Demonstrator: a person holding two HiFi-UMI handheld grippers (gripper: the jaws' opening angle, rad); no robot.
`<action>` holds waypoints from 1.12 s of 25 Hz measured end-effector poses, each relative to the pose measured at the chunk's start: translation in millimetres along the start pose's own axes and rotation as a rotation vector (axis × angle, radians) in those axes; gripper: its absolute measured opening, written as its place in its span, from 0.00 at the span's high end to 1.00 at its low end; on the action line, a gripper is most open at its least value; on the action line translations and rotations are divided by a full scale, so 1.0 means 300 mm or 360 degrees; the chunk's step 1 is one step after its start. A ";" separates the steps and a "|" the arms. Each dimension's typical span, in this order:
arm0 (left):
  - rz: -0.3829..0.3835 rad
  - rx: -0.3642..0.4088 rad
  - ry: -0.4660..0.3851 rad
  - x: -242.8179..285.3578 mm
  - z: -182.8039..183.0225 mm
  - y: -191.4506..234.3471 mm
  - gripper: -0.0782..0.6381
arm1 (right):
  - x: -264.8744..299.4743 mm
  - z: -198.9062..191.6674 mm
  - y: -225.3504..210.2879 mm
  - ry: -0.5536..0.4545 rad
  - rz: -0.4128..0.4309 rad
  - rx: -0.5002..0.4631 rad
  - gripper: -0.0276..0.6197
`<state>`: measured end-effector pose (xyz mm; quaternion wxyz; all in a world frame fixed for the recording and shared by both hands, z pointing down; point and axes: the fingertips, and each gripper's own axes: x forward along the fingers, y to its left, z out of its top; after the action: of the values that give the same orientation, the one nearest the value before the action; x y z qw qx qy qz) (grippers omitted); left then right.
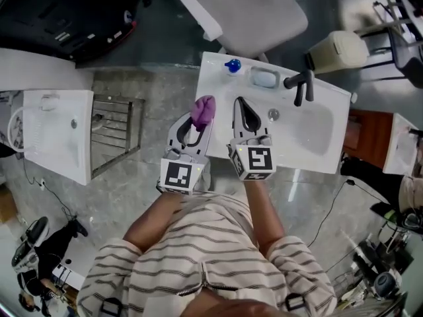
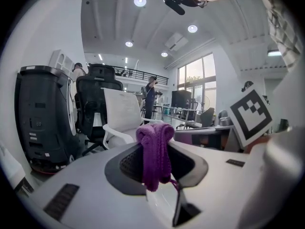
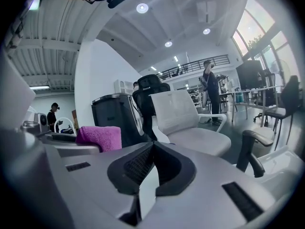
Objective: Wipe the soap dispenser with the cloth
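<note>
In the head view, our left gripper (image 1: 196, 127) is clamped on a bunched purple knitted cloth (image 1: 203, 109), which sticks out past its tips. Just beside it on the right, our right gripper (image 1: 240, 105) has its jaws pressed together with nothing in them. It reaches over the near rim of the white ceramic washbasin (image 1: 324, 147). Ahead of both grippers, at the basin's far rim, stands a small white bottle with a blue pump top (image 1: 232, 65), which we take to be the soap dispenser. It is well apart from the cloth.

In the left gripper view, the cloth is pinched between the dark pads, looped over their tops and hanging down. Beyond the tips we see a white office chair (image 2: 121, 113) but no dispenser.

In the right gripper view, the jaws meet on nothing. The cloth shows off to the left, and a black curved tap (image 3: 246, 149) to the right.

We judge the cloth is in hand and the approach under way. No wiping has begun, so the whole of it is left.
</note>
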<state>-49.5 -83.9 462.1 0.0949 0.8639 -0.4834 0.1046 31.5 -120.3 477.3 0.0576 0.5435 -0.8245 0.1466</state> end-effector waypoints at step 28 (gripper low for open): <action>-0.0033 -0.0130 0.0101 0.161 -0.129 0.180 0.74 | 0.370 -0.211 -0.163 0.0071 -0.0257 -0.0083 0.76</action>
<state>-74.5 -140.7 515.8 0.1465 0.8604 -0.4752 0.1113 27.4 -216.4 574.5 0.1017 0.6030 -0.7801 0.1320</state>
